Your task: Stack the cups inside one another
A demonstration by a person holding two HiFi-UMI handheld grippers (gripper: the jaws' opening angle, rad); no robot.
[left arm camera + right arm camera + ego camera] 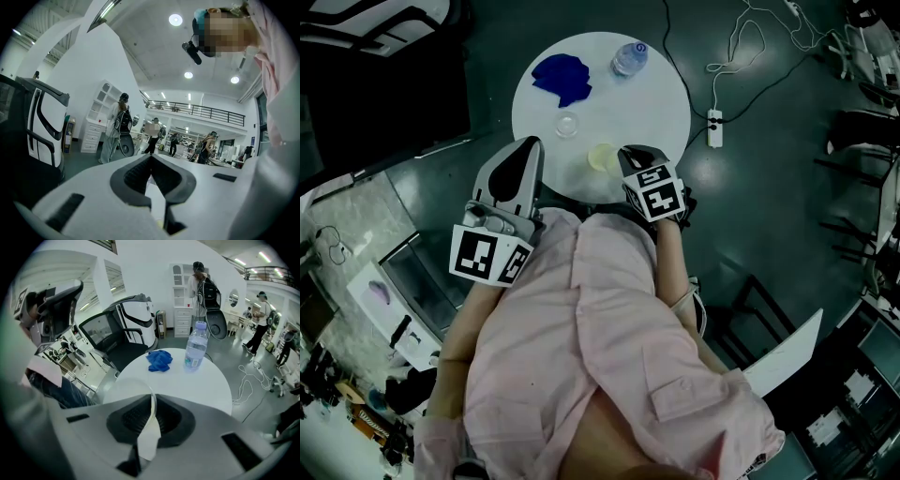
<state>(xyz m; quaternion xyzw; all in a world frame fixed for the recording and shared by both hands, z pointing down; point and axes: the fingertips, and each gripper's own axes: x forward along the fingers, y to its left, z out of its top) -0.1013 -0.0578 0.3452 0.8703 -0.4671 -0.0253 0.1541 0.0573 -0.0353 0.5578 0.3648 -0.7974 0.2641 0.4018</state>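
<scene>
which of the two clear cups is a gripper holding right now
The cup at the near edge of the table: the right gripper is shut on its rim. The other cup stands free, farther in, nearer the blue cloth.

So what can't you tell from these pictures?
- Head view: whether the held cup touches the table; the right gripper overlaps it.
- Left gripper view: nothing of the tabletop; it faces the room.
- Right gripper view: the print on the bottle label, too small.
</scene>
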